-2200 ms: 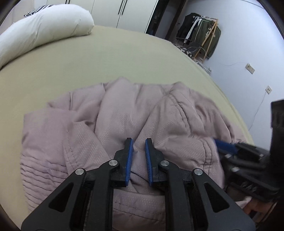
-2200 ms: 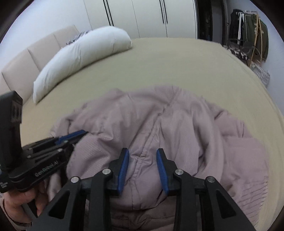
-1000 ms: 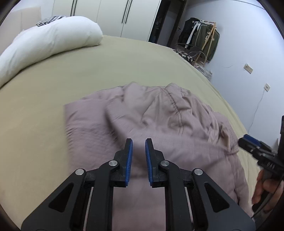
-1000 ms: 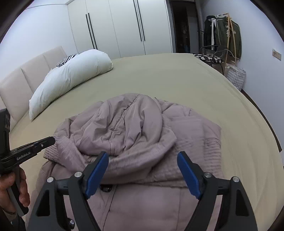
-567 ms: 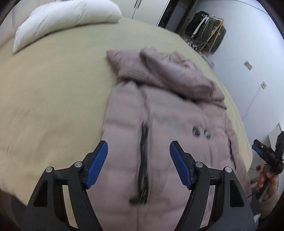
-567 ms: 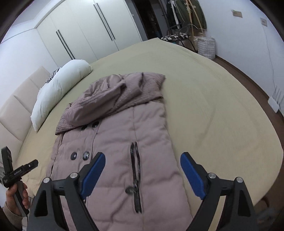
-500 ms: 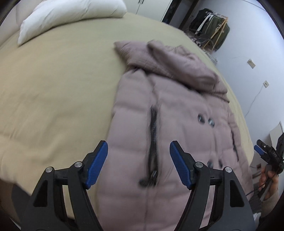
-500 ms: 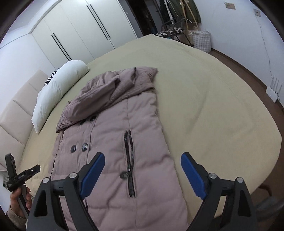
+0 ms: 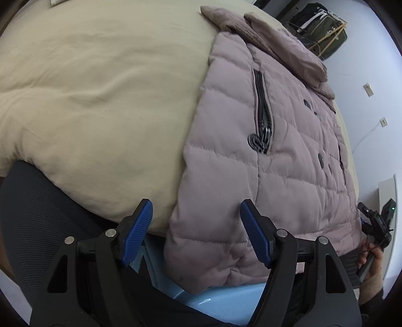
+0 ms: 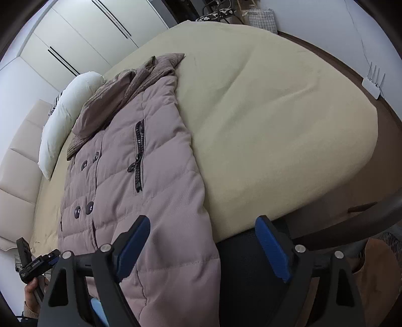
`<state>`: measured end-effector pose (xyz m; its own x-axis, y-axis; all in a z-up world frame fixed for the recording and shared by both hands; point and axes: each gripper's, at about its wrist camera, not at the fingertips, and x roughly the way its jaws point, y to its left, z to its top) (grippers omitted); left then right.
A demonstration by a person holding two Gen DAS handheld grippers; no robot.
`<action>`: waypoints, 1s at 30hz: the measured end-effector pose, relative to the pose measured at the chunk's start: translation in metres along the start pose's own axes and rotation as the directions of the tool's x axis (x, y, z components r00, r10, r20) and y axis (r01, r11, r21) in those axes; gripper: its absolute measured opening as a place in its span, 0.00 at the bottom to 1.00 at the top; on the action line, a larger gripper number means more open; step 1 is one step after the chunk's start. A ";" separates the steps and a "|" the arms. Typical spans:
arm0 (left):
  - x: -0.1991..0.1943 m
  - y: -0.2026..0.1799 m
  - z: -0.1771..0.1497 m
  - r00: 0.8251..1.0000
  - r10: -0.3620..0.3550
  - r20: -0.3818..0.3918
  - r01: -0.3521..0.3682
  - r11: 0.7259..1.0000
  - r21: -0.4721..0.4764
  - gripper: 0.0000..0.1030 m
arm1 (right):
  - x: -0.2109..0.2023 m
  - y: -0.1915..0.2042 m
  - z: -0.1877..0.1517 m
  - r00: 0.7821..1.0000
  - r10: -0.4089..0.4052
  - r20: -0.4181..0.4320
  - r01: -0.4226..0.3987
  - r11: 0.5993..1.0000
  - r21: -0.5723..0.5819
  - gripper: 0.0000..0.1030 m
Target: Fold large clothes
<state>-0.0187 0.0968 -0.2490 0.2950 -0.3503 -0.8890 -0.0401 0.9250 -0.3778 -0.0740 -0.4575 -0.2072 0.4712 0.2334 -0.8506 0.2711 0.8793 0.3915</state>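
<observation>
A mauve quilted coat [image 9: 281,161] lies flat and lengthwise on the beige bed [image 9: 100,83], buttons and zip pockets up, its hood end bunched at the far end. Its hem hangs over the near bed edge. My left gripper [image 9: 196,234] is open and empty, just in front of the hem's left corner. My right gripper [image 10: 203,249] is open and empty, at the hem's right corner of the coat [image 10: 130,161]. The right gripper also shows at the far right of the left wrist view [image 9: 371,221], and the left gripper at the lower left of the right wrist view [image 10: 35,264].
A white pillow [image 10: 65,113] lies by the padded headboard [image 10: 17,151]. White wardrobes [image 10: 100,32] stand behind the bed [image 10: 263,105]. Clothes hang on a rack [image 9: 324,22]. A white router [image 10: 371,85] sits on the brown floor. A dark mesh chair [image 9: 37,213] is near the bed edge.
Both grippers let go of the crumpled coat and opened wide. They drew back to the near bed edge. The coat now lies spread out flat, its hem close under both grippers.
</observation>
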 end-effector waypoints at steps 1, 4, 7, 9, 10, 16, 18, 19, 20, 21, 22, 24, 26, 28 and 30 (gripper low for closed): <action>0.005 0.002 -0.003 1.000 -0.010 -0.023 0.010 1.000 -0.005 0.69 | 0.002 0.000 -0.002 1.000 0.005 -0.010 -0.005 1.000 0.000 0.82; 0.014 0.003 -0.005 0.998 -0.032 -0.052 0.031 0.999 -0.024 0.69 | 0.003 0.000 -0.010 0.999 0.029 -0.031 -0.029 1.000 -0.007 0.78; 0.020 0.006 -0.007 0.997 -0.051 -0.065 0.048 0.998 -0.046 0.69 | 0.003 0.003 -0.016 0.997 0.051 -0.052 -0.052 0.998 -0.025 0.72; 0.023 0.008 -0.011 0.995 -0.058 -0.084 0.054 0.997 -0.047 0.69 | 0.004 0.004 -0.018 0.996 0.061 -0.063 -0.063 0.997 -0.034 0.71; 0.025 0.009 -0.012 0.993 -0.062 -0.096 0.058 0.997 -0.048 0.69 | 0.003 0.005 -0.019 0.996 0.065 -0.063 -0.068 0.997 -0.039 0.70; 0.036 0.004 -0.011 0.985 -0.099 -0.143 0.091 0.994 -0.059 0.69 | 0.004 0.008 -0.021 0.988 0.121 -0.092 -0.126 0.991 -0.049 0.60; 0.042 0.001 -0.013 0.977 -0.120 -0.178 0.112 0.992 -0.051 0.69 | 0.003 0.010 -0.023 0.986 0.133 -0.099 -0.138 0.989 -0.050 0.58; 0.046 0.000 -0.013 0.972 -0.129 -0.198 0.122 0.991 -0.049 0.69 | 0.003 0.009 -0.023 0.984 0.147 -0.103 -0.152 0.987 -0.043 0.57; 0.048 0.000 -0.014 0.971 -0.131 -0.202 0.124 0.991 -0.048 0.69 | 0.003 0.007 -0.023 0.982 0.159 -0.105 -0.163 0.986 -0.036 0.55; 0.050 -0.001 -0.014 0.970 -0.134 -0.204 0.126 0.991 -0.049 0.69 | 0.002 0.006 -0.024 0.980 0.169 -0.104 -0.173 0.985 -0.027 0.54; 0.051 0.000 -0.013 0.968 -0.141 -0.206 0.132 0.990 -0.055 0.69 | 0.002 0.005 -0.024 0.978 0.177 -0.107 -0.180 0.983 -0.020 0.52; 0.053 0.000 -0.014 0.966 -0.151 -0.210 0.141 0.988 -0.061 0.67 | 0.002 0.004 -0.026 0.975 0.190 -0.113 -0.192 0.981 -0.013 0.49; 0.053 -0.002 -0.015 0.962 -0.162 -0.220 0.153 0.987 -0.057 0.62 | 0.002 0.004 -0.028 0.973 0.197 -0.122 -0.200 0.980 -0.014 0.47; 0.054 -0.004 -0.017 0.954 -0.173 -0.246 0.165 0.985 -0.052 0.60 | 0.001 0.003 -0.029 0.970 0.205 -0.132 -0.208 0.978 -0.010 0.47; 0.056 -0.007 -0.020 0.946 -0.184 -0.267 0.177 0.983 -0.049 0.60 | 0.000 0.002 -0.030 0.966 0.216 -0.143 -0.218 0.976 -0.003 0.47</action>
<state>-0.0205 0.0675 -0.3014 0.0310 -0.5410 -0.8404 -0.0341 0.8398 -0.5419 -0.0984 -0.4435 -0.2172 0.3933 0.4747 -0.7874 0.1591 0.8084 0.5668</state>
